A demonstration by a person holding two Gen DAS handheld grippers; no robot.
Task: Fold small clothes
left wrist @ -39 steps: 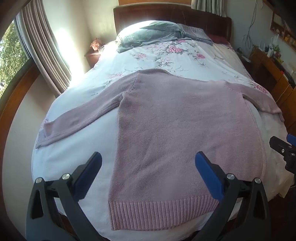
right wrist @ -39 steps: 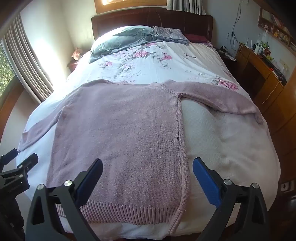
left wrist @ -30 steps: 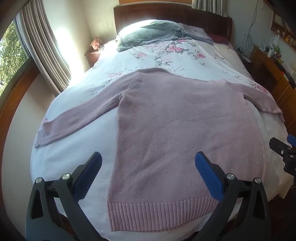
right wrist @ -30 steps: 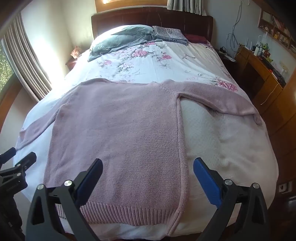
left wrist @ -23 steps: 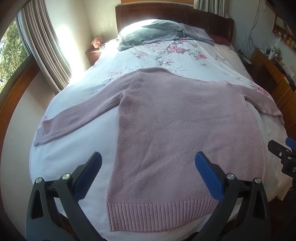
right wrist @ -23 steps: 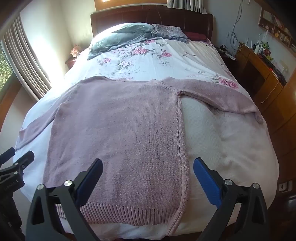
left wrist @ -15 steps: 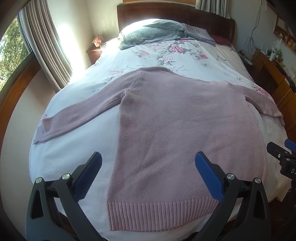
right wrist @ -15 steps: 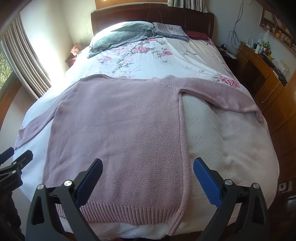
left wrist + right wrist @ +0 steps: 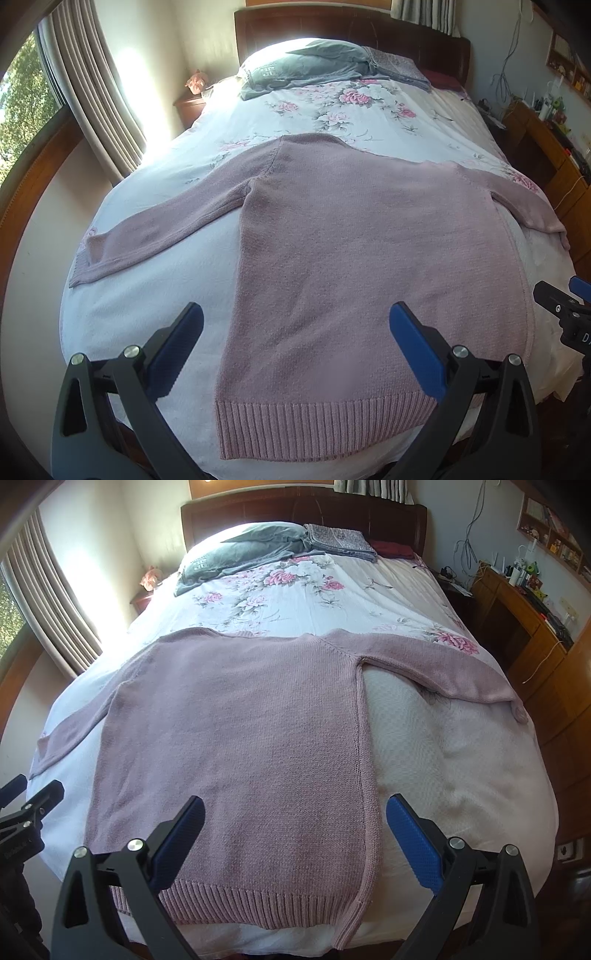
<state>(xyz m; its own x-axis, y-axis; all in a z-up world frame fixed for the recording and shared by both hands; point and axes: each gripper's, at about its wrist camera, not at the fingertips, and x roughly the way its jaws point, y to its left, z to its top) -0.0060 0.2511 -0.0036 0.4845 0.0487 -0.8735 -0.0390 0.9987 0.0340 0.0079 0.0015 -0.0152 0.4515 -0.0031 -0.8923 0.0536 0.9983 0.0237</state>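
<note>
- The left gripper [image 9: 295, 328] is spread wide, its blue pads [image 9: 176, 347] apart and grasping nothing, above the hem end of the sweater [image 9: 354, 258].
- The right gripper [image 9: 295, 812] is likewise spread, its pads [image 9: 413, 842] empty; one sits over the sweater's body, the other over bare bedcover just past the side seam.
- The sweater lies flat on the bed [image 9: 155, 295], ribbed hem [image 9: 317, 424] at the foot edge, both sleeves stretched out sideways.
- The left view shows the whole left sleeve [image 9: 162, 229] down to its cuff near the bed's edge; in the right view that sleeve is only a foreshortened strip at the frame's left.
- The right view shows the right sleeve [image 9: 443, 668] fully, its cuff drooping over the bed's side, and the side seam [image 9: 364, 775] turned up at the hem corner; the left view shows that sleeve only at its edge.
- Each view catches the other gripper's tip at its border: the right one at the left view's right edge, the left one at the right view's left edge.
- Past the sweater, a grey pillow [image 9: 240, 554] and a folded cloth [image 9: 340, 541] lie by the headboard [image 9: 303, 506].
- The left view shows a window [image 9: 22, 99] and curtain [image 9: 96, 107]; the right view shows more of the cluttered desk [image 9: 524, 594].
</note>
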